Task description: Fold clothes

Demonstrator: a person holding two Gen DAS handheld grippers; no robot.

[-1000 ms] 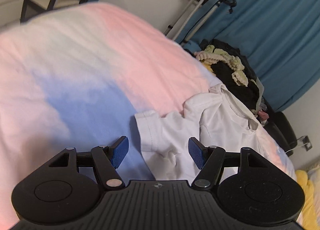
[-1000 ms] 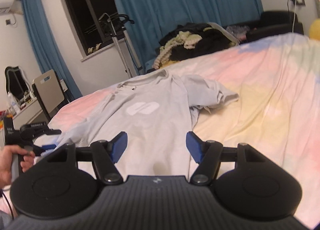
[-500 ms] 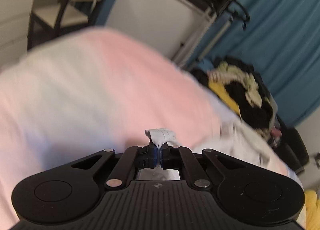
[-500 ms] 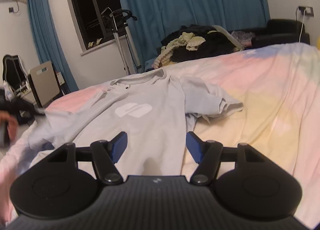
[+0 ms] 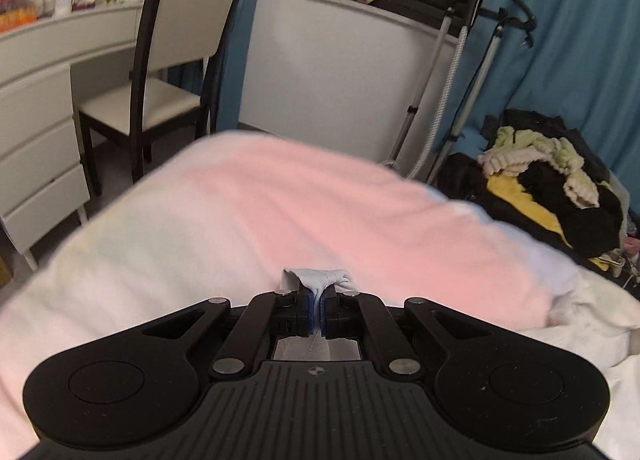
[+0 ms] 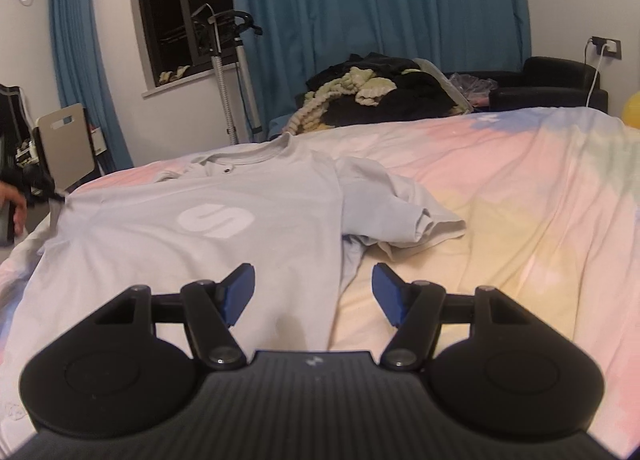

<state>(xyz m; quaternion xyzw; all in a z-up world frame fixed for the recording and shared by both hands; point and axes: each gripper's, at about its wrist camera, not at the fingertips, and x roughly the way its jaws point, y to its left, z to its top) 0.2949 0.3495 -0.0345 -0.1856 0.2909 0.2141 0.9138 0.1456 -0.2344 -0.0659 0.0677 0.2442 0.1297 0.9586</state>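
Pinched shut on a tuft of pale cloth, my left gripper [image 5: 316, 310] now clamps the shirt's left sleeve, where a second ago its jaws stood wide above that sleeve; the view past it has swung from the bedspread up to a chair [image 5: 168, 59] and a desk [image 5: 44, 71]. My right gripper [image 6: 313, 292] has barely shifted and hangs with its jaws apart and nothing between them, low over the shirt's hem. Seen from the right wrist, the shirt [image 6: 192, 236] lies face up on the pastel bed [image 6: 520, 199], logo showing, collar toward the far edge, with its left side drawn out toward my left hand [image 6: 12, 207] at the frame's edge and its right sleeve [image 6: 408, 215] crumpled beside the body. I judge this to be the spreading step, before any fold: one sleeve is being pulled flat. Next, as I read it, the left grip must hold its tension and lay the sleeve down smooth, while the right gripper needs to reach forward and to the right, close on the bunched sleeve and draw it out the other way. A heap of dark clothes [image 6: 380, 99] waits beyond the bed.
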